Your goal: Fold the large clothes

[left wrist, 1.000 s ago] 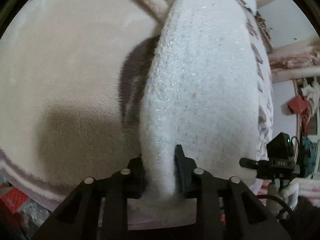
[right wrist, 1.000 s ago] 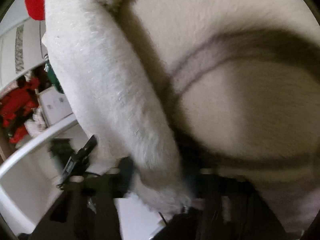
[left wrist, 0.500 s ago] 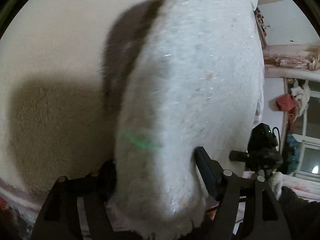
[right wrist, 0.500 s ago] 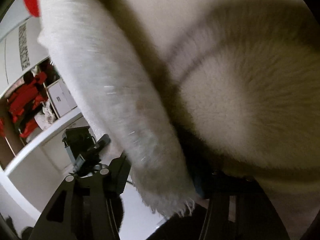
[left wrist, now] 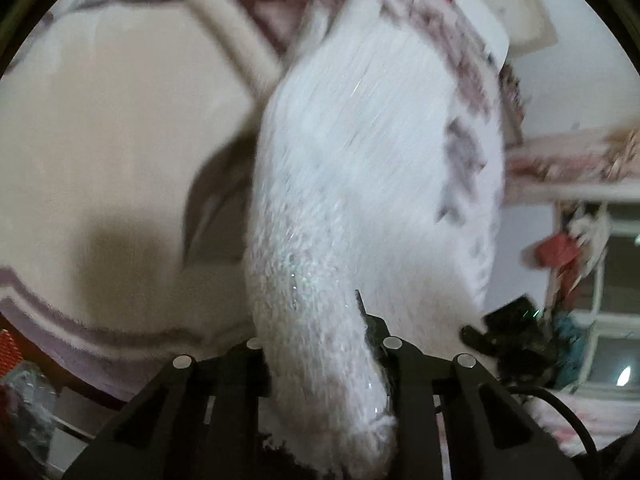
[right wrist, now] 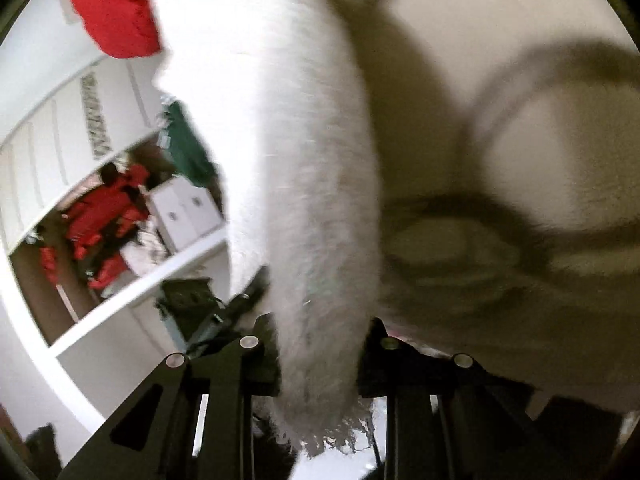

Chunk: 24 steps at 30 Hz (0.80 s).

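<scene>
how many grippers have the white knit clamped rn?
2. Left gripper jaws pinch the white knit at one end; right gripper jaws pinch another part.

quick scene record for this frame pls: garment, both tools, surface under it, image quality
garment: white fuzzy knit, bunched, lifted
left tool: shut on the knit's frayed edge
right tool: shut on another edge of the knit
surface: cream fleece blanket with grey bands, beside and below the knit
background: red cloth, white shelving
image quality: motion blur in both views
</scene>
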### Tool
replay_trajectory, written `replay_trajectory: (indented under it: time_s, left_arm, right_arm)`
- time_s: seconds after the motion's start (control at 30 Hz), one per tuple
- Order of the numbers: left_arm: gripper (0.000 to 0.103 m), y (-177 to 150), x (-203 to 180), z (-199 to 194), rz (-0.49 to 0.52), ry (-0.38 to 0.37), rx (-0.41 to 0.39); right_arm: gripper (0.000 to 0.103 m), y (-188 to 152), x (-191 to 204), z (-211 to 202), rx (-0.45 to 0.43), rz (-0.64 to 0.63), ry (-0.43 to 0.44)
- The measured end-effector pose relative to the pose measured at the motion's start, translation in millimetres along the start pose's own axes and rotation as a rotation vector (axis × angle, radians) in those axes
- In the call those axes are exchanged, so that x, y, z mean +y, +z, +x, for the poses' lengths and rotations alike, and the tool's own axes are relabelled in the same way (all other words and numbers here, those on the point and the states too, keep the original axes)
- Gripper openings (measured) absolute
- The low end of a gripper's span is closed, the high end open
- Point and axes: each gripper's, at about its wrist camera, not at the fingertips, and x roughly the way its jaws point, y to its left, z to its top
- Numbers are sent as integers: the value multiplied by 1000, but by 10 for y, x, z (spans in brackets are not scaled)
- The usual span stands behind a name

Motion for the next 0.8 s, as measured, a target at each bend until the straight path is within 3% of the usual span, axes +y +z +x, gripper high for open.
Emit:
replay_trajectory:
  time_s: [0.2, 0.27, 0.4, 0.57, 0.7, 0.8]
  left_arm:
    - [17, 776, -658, -291, 61, -67, -126]
    - [17, 1056, -755, -322, 91, -77, -146]
    - [17, 1845, -970, -17, 135, -66, -157]
    - [18, 2609, -1108, 541, 190, 8, -59]
    - [20, 3145, -1049, 1079, 162, 110, 114]
    - [24, 3324, -976, 1194, 118, 92, 186]
  right_arm:
    - [24, 271, 894, -414, -68, -69, 98]
    - [24, 516, 1183, -496, -86, -99, 111]
    - [23, 1191, 1643, -557, -140, -88, 116]
    - [23, 2162, 1822, -641, -190, -16, 88]
    - [23, 2811, 1628, -650, -188, 99, 65]
    - [23, 3106, 1499, -468, -142, 198, 63]
